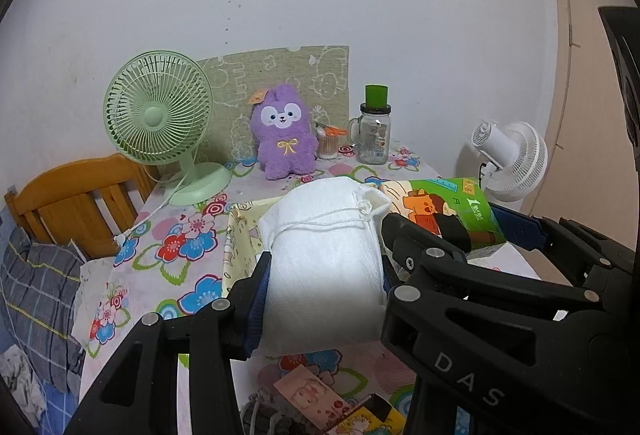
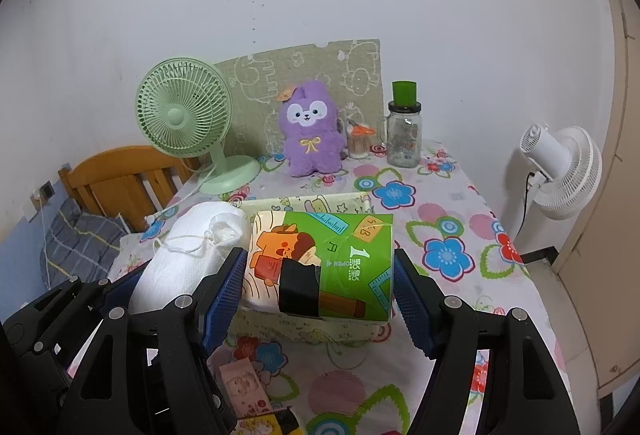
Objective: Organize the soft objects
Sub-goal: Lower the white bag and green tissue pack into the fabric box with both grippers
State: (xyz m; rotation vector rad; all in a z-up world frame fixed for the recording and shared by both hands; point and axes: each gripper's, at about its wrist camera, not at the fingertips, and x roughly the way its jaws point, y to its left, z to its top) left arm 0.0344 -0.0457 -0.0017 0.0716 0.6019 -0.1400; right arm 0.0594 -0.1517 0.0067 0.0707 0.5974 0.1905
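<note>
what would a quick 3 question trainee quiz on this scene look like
1. True or false: the left gripper is shut on the white drawstring pouch.
2. What lies between the right gripper fingers? A) purple plush B) green tissue pack C) glass jar
3. Name the item standing between the purple plush and the glass jar.

Key:
1. True; both pads press the pouch's sides.
2. B, the green tissue pack, sitting over the fabric basket; the right pad shows a small gap, so the grip looks loose.
3. The cotton swab container.
</note>
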